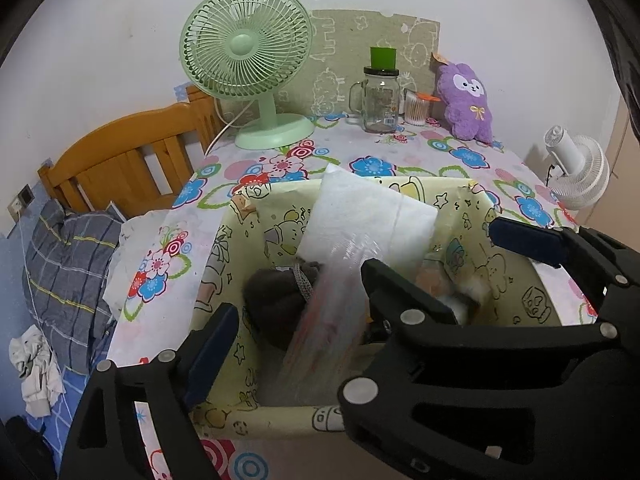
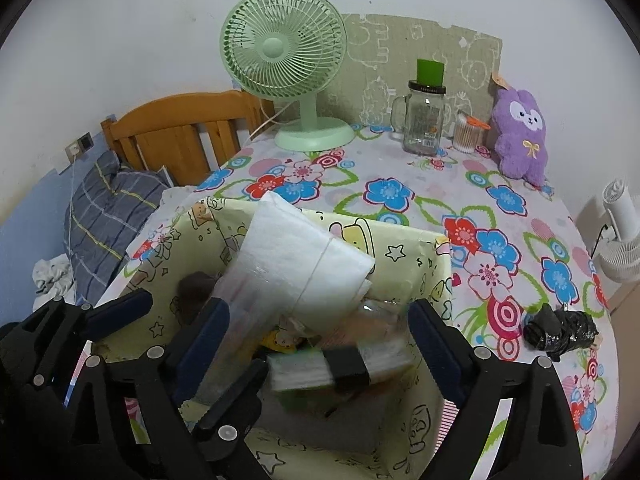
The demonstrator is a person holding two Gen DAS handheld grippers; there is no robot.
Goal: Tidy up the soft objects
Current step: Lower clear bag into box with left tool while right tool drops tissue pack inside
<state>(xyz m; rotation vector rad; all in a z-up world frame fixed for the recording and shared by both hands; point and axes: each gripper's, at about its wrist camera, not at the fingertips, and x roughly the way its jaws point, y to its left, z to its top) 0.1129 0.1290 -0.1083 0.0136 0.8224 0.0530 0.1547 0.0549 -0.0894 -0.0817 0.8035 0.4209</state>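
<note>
Storage box (image 2: 436,280) beneath both spread hand-held grippers; only right view shows black bundle (image 2: 560,332).

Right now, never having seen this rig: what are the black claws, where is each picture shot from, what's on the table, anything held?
The black claws are hand-held two-finger grippers, one per hand, each carrying a fisheye camera looking along its fingers. One picture is from the left gripper, the other from the right gripper. Both hang open over a yellow cartoon-print box holding a white padded pack and a dark cloth. Neither grips anything. The flowered tablecloth also bears a green fan, glass jar, purple plush toy and black bundle.
</note>
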